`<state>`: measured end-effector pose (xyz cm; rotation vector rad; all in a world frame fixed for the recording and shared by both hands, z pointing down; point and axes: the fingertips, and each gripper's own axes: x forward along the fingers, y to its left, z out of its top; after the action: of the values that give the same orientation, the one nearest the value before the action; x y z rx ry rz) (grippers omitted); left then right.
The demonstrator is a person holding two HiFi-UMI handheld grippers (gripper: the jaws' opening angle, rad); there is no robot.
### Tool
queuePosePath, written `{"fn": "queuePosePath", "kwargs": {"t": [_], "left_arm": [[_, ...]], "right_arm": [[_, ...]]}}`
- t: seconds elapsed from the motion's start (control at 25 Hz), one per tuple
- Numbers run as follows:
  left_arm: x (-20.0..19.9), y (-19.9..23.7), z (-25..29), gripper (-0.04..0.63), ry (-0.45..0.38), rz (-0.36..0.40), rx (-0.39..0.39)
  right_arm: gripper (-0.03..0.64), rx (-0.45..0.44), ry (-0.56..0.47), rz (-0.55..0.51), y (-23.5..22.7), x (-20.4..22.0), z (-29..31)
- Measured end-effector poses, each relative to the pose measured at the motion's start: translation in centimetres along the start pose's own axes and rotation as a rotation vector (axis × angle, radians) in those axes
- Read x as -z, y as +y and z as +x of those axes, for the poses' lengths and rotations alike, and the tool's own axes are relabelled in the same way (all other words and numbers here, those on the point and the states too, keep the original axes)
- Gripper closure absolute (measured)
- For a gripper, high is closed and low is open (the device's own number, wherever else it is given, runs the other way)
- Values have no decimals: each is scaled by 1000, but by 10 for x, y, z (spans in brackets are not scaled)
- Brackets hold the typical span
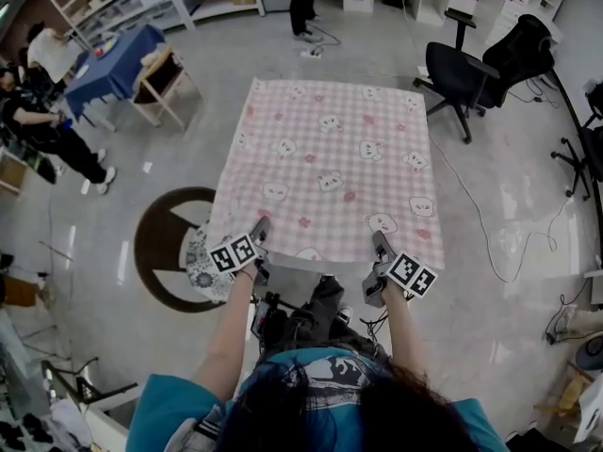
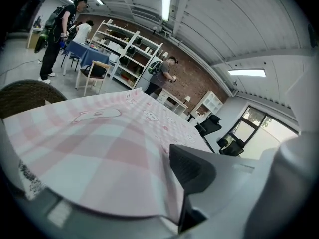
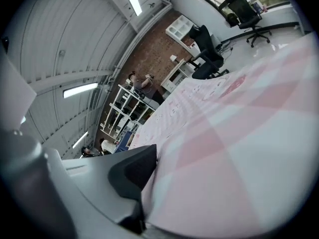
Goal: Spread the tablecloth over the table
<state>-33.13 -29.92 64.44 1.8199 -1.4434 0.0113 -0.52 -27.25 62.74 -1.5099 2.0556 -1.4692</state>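
The pink checked tablecloth [image 1: 330, 168] with small animal prints lies flat over the table, covering its top from the far edge to the near edge. My left gripper [image 1: 261, 229] holds its near left edge and my right gripper [image 1: 380, 243] holds its near right edge. In the left gripper view the cloth [image 2: 99, 148] drapes over the lower jaw and runs in under the dark pad [image 2: 192, 168]. In the right gripper view the cloth [image 3: 234, 148] likewise runs in against the dark pad [image 3: 133, 171], and the other jaw is hidden beneath it.
Two black office chairs [image 1: 466, 69] stand at the table's far right, with cables [image 1: 480, 215] on the floor beside it. A round dark rug [image 1: 174, 248] lies at the near left. A wooden chair [image 1: 165, 83], a blue-covered table [image 1: 113, 64] and people [image 1: 47, 121] are at far left.
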Motion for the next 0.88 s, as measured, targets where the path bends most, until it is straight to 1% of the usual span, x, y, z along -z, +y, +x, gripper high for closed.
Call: {"fn": "queuePosePath", "kwargs": {"t": [0.12,0.24,0.32,0.48,0.6,0.68,0.72,0.76,0.88], "left_arm": [[24,12,-7,468,28,-4,-52],[46,22,-12,463,61,1,-107],[56,27,-15,449,75,-6,-127],[67,33,-19,412,96,-8,-148],[73,40,-24,377,98,-23,-181],[85,48,-32,377,109,-49,-207],[90,52,-36,379,109,-51,-209],[93,54,-39,396,104,-45,-205],[96,53,-44,397,108,-19,-180]], "right_arm": [[577,11,19,59,-14,15,-8],[572,35,43,74,-27,28,-14],[564,56,63,70,-34,35,-16],[477,119,121,45,-52,52,-25],[471,145,133,45,-62,59,-34],[471,153,144,49,-68,64,-42],[471,151,150,48,-69,66,-45],[471,147,155,44,-69,68,-47],[469,140,161,7,-66,70,-50]]}}
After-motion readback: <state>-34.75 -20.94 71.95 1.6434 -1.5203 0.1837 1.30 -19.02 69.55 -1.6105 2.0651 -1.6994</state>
